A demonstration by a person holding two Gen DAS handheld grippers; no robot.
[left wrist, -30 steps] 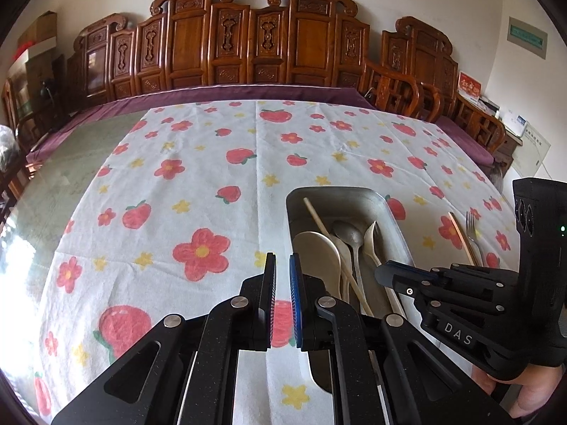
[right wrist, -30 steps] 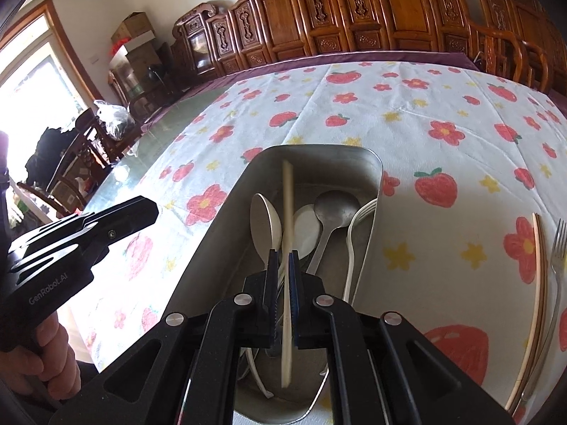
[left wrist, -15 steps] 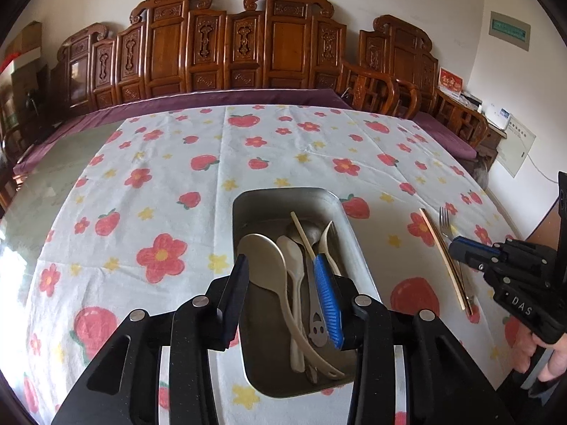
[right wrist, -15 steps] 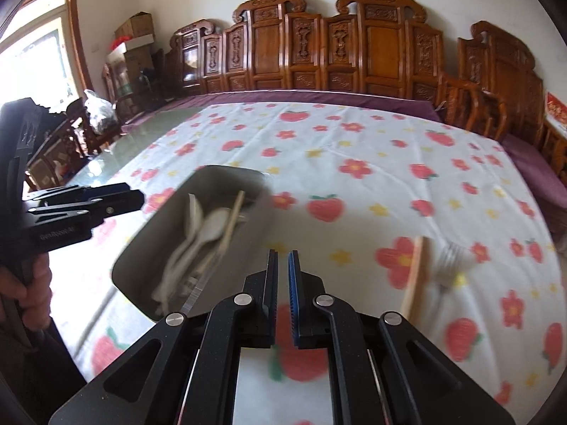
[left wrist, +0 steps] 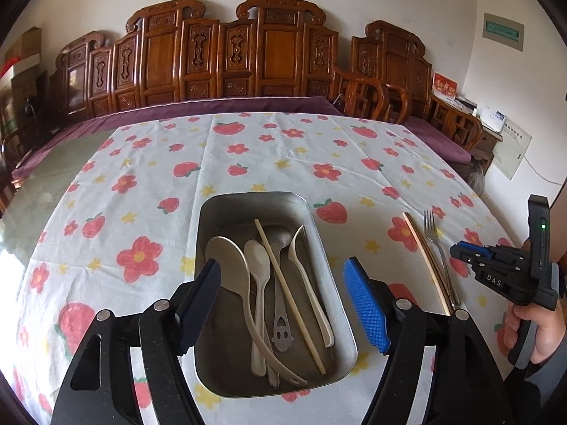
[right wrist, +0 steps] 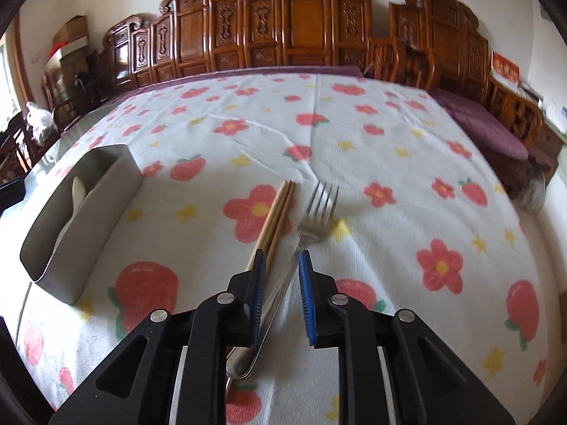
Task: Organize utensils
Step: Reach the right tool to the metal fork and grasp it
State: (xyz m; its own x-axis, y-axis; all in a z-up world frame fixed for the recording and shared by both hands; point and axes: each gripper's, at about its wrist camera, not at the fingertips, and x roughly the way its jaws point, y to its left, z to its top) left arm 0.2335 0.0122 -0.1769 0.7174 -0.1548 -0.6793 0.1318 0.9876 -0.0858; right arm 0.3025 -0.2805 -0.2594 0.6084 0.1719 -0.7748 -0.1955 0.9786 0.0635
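Since a second ago, chopstick now lies in tin (left wrist: pixel 209 219); right gripper (right wrist: pixel 281 295), partly open, empty, straddles fork (right wrist: pixel 317 212) at 12 o'clock. Left gripper (left wrist: pixel 283 304), wide open, empty, hovers over tin. Fork, chopsticks (right wrist: pixel 274 217) remain out.

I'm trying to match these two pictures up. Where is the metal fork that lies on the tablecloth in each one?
Left wrist view: the fork lies at the right, on the tablecloth, just right of the chopsticks.
Right wrist view: the fork is in the centre, its handle running between the open fingers of the right hand-held gripper.
Shared landmark: the metal tray, left of the fork in both.
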